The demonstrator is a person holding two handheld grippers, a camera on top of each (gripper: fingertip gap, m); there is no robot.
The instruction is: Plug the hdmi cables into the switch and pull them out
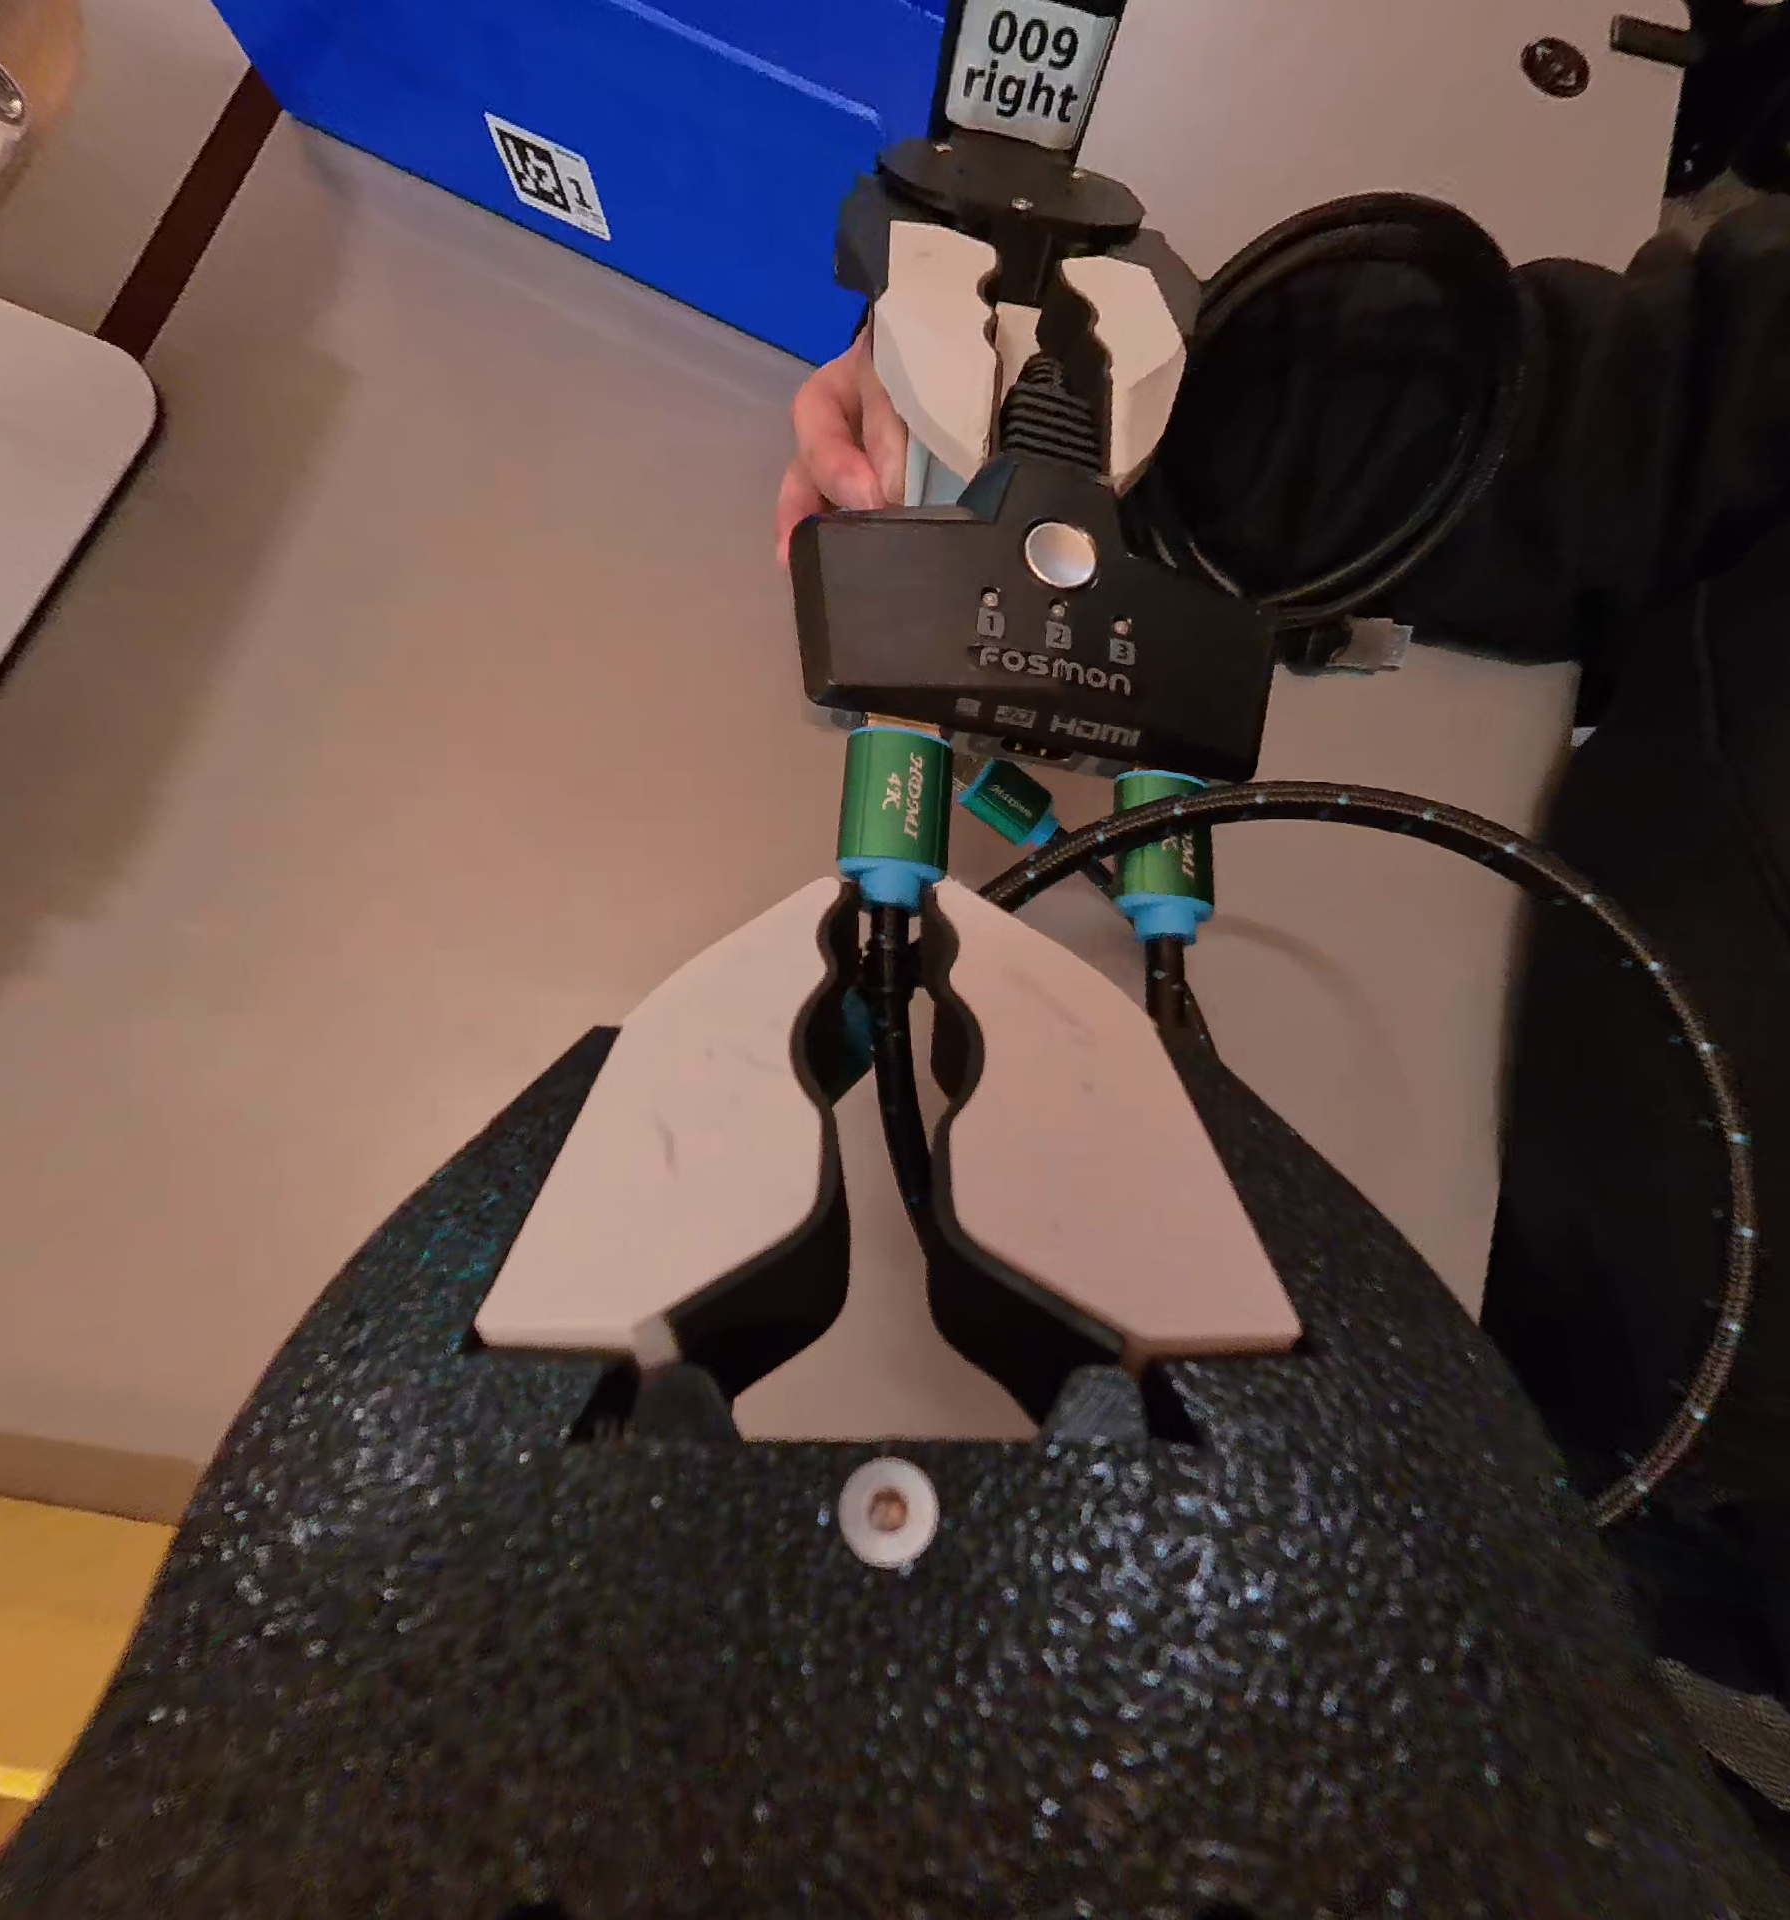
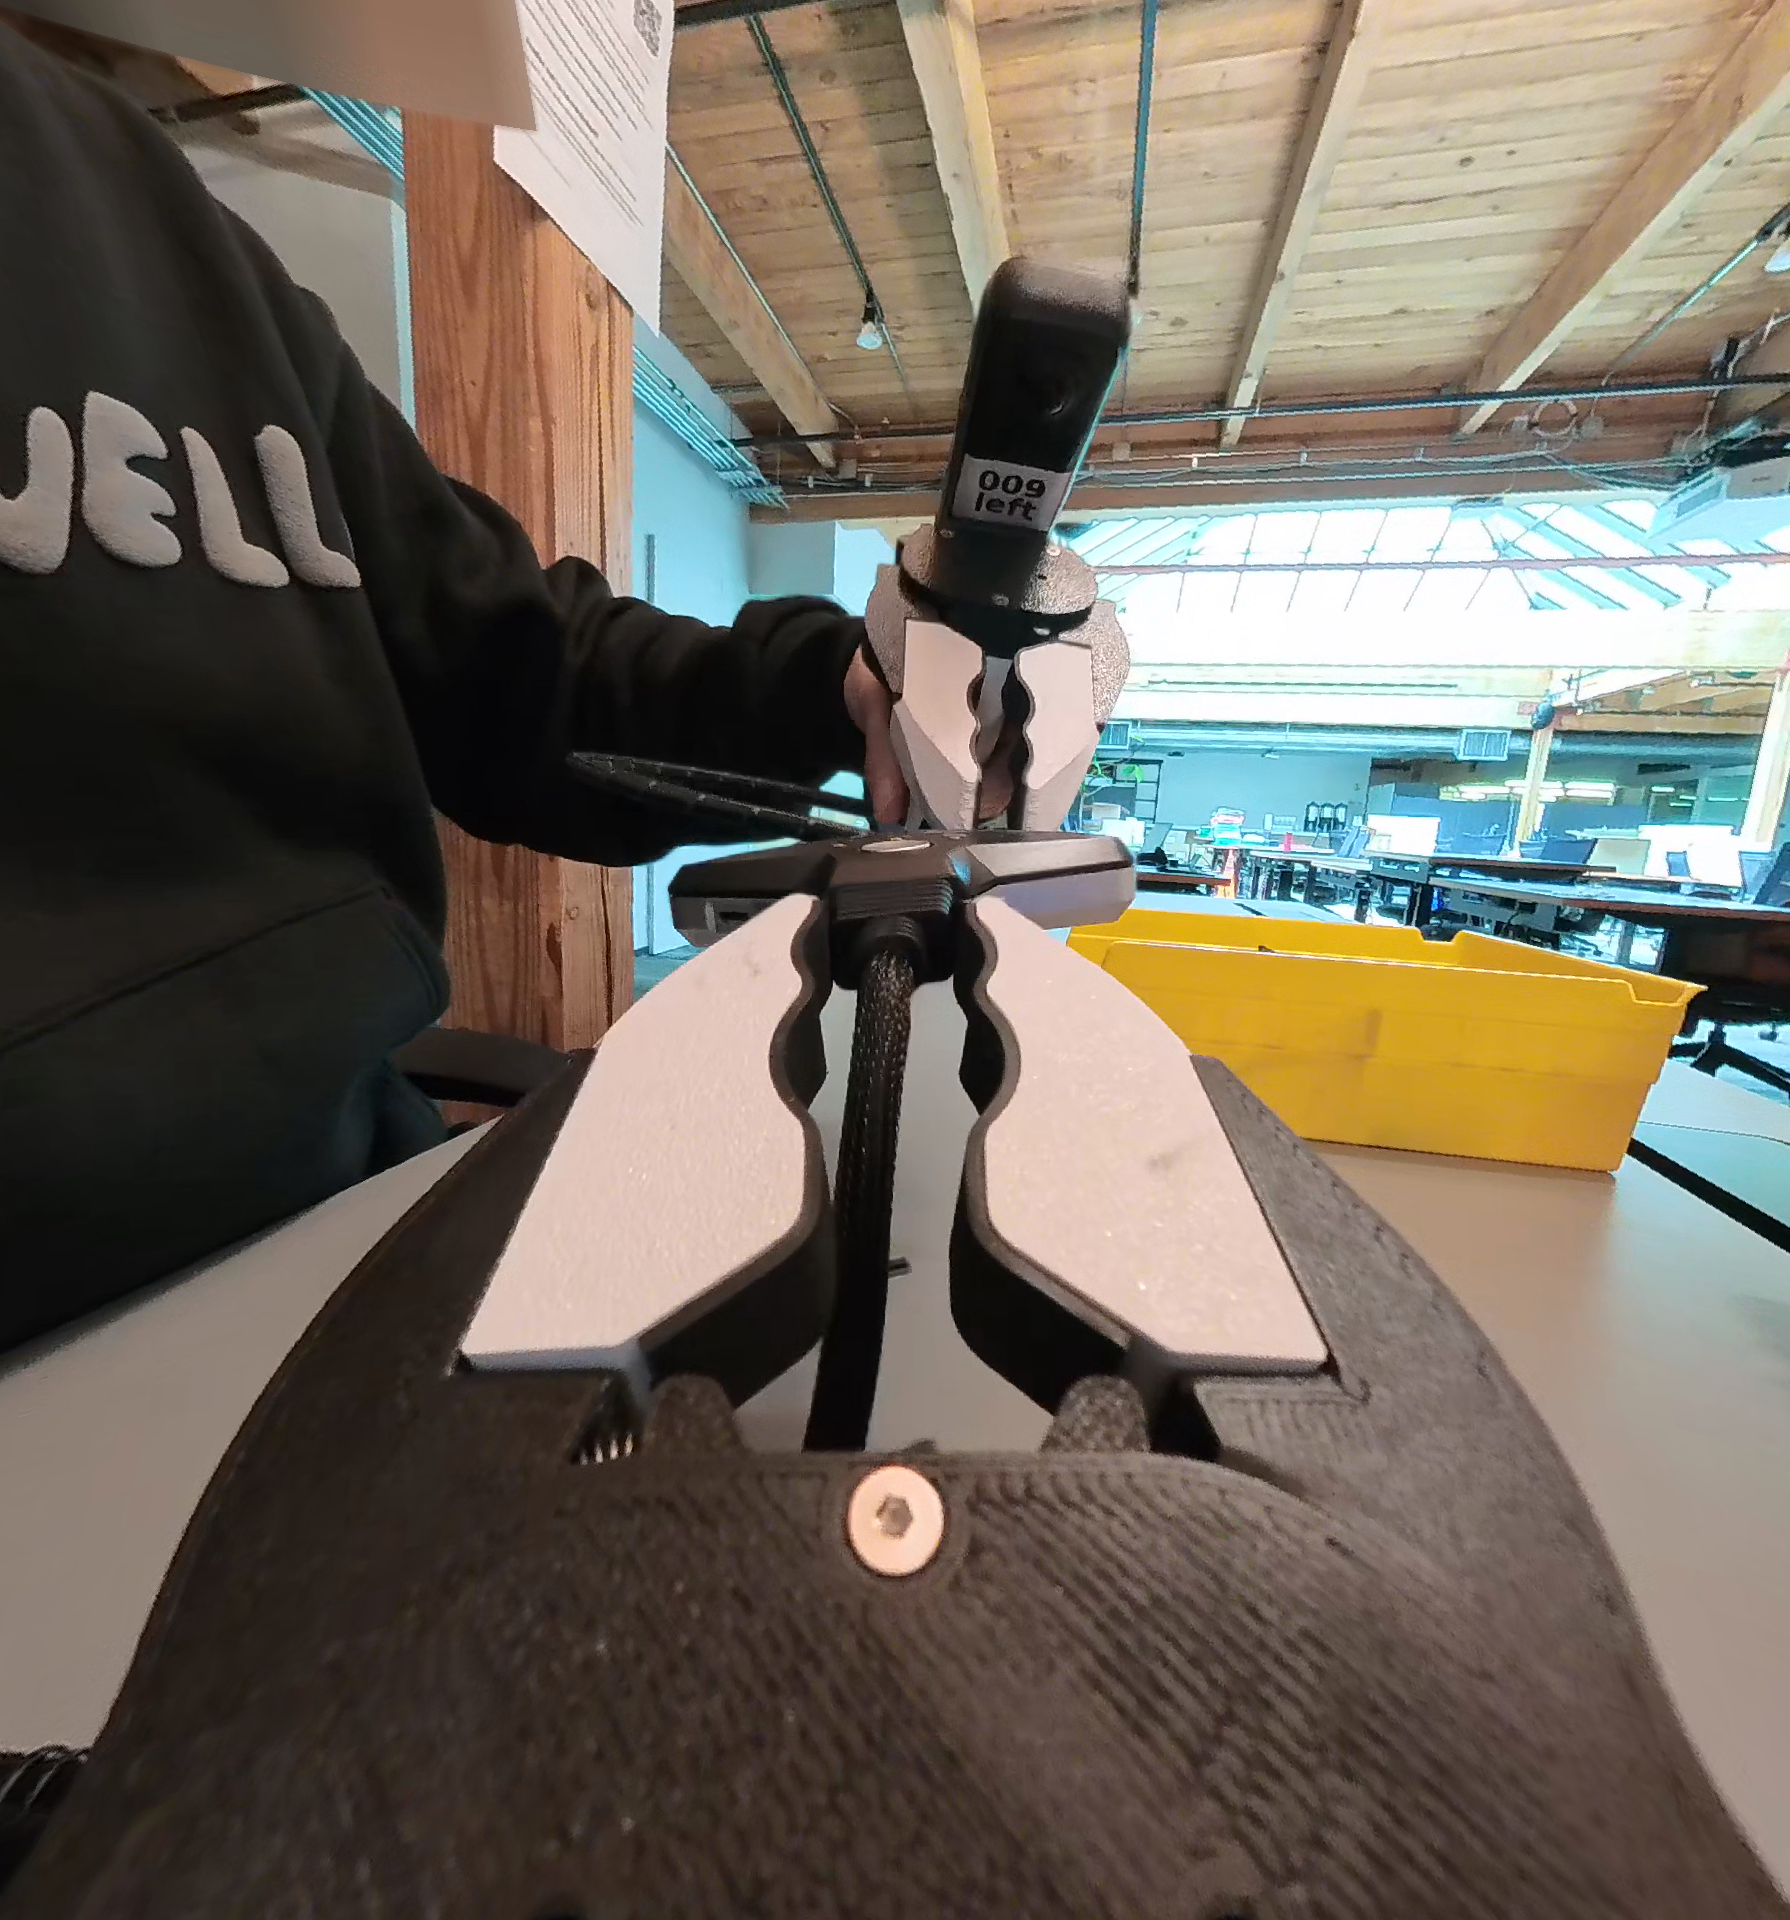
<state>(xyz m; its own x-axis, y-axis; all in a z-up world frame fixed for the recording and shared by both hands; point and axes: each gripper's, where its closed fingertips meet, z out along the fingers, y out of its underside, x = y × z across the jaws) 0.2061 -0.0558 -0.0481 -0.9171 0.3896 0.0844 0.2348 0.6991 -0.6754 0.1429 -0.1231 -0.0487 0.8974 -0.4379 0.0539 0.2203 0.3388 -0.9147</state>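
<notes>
Gripping the black braided cable (image 1: 886,997) just behind its green metal HDMI plug with blue collar (image 1: 889,805), the left gripper (image 1: 886,899) has its grey fingers closed on the cord; the plug's metal tip sits in the left port of the black plastic HDMI switch with a round silver button (image 1: 1036,623). A second green plug (image 1: 1164,847) is seated in the right port, its cable looping wide to the right in a braided arc (image 1: 1649,997). The middle port shows empty. A third green plug (image 1: 1010,805) lies loose on the table below the switch, between the two seated plugs.

The right gripper (image 2: 889,925) has its fingers clamped on the ribbed strain relief (image 2: 889,899) at the back of the switch, holding the switch above the grey table (image 2: 1493,1351); the switch's own braided lead (image 2: 870,1143) runs back between the fingers.

Surroundings: a blue box with a square marker tag (image 1: 610,125) beyond the switch in the left wrist view, a coiled black cable (image 1: 1390,416) behind the right gripper, a yellow plastic bin (image 2: 1390,1049) on the table, a wooden post (image 2: 517,520), and the person's dark hooded sweatshirt (image 2: 143,779) close by.
</notes>
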